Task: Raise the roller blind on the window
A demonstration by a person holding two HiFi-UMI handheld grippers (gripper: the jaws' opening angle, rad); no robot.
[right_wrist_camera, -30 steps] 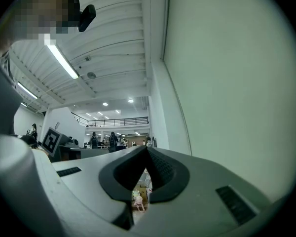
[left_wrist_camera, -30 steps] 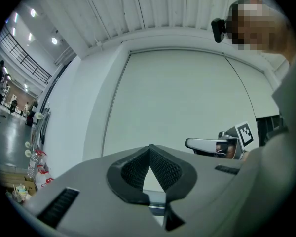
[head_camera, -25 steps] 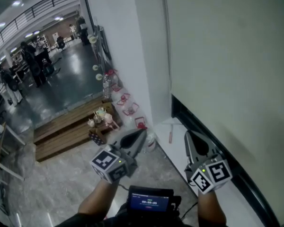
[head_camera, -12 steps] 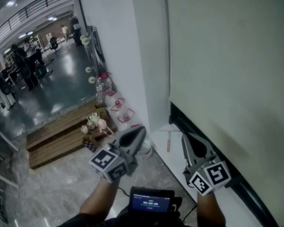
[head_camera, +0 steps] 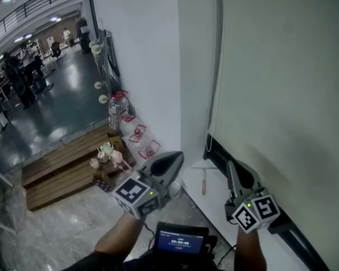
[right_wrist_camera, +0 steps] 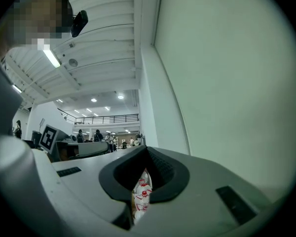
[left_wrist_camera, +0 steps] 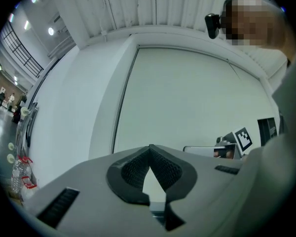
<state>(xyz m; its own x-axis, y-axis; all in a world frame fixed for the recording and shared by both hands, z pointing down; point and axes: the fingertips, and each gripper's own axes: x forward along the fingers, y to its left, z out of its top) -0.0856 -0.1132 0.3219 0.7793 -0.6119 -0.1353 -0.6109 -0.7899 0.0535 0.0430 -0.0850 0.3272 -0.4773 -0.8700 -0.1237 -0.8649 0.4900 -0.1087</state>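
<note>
Both claws are pinched shut with nothing in them. The left claw (head_camera: 177, 158) and the right claw (head_camera: 232, 166) sit side by side, pointing up and forward. Just ahead of the right claw, a bit toward the left claw, hangs the thin pull cord (head_camera: 215, 83). Past the cord, ahead and to the right of the right claw, is the roller blind (head_camera: 288, 78), hanging low over the window. The blind looks soft and light, so grabbing the cloth seems wrong. The cord looks thin and maybe slippery, so a claw should open, then pinch one side of it tight.
</note>
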